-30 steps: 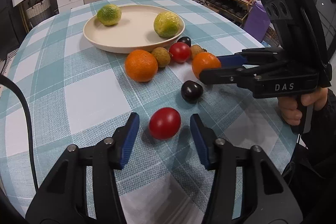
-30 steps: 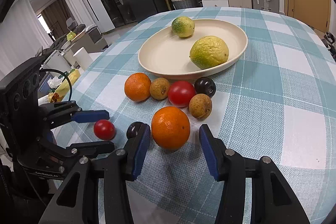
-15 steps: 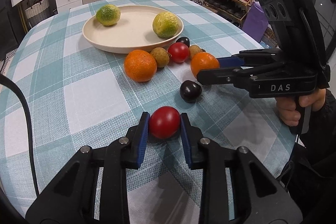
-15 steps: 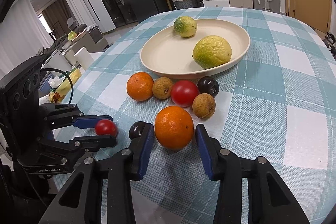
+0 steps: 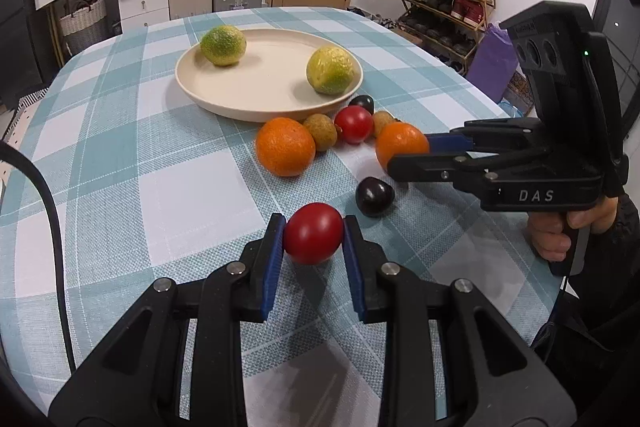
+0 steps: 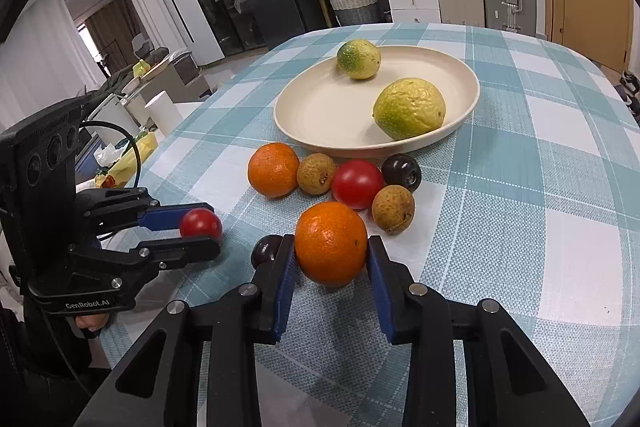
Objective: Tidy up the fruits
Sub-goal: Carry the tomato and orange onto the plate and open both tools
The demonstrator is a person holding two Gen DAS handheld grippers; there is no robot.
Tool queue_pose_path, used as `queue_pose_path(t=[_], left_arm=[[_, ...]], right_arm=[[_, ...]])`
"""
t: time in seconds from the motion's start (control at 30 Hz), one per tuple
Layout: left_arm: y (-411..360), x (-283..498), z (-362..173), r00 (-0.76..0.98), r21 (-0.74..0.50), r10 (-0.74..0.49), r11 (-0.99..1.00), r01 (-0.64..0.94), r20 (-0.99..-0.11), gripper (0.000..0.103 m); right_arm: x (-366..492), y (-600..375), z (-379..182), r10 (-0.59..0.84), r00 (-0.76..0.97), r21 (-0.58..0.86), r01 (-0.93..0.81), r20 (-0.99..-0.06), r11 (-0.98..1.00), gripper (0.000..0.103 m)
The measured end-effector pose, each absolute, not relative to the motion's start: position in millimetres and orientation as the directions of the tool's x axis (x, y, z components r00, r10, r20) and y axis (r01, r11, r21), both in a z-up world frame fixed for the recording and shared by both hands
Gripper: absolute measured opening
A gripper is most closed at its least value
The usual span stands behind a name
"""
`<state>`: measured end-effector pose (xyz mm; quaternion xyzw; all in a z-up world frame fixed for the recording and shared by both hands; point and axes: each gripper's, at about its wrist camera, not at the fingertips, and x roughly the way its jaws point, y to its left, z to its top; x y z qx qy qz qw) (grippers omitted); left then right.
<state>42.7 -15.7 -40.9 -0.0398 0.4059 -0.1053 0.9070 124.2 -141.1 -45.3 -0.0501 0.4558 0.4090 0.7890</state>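
The left gripper points down toward the desk with its blue pads pressed on both sides of a small red tomato. The right gripper tilts down likewise, its jaws closing with an orange between them, pads at the fruit's flanks. A hand grips the right gripper's handle, well right of the tomato.

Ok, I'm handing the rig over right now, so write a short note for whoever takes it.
Left gripper: shut on the near tomato, on the table.
Right gripper: fingers closing on the near orange, touching both sides.
Done: two green-yellow citrus on the plate.
Left: second orange, second tomato, two brown fruits, two dark plums beside the plate.
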Motion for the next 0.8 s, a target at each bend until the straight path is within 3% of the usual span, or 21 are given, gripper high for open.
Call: queue_pose_path(t=[0.8], left_arm=[[0.5,54.7,-8.7,0.765,-0.181,-0.181,0.980,0.085,-0.618,0.026]], right_arm=[[130.3,-151.2,-22.6,0.638,0.305,0.309,-0.679,-0.707,0.666,0.035]])
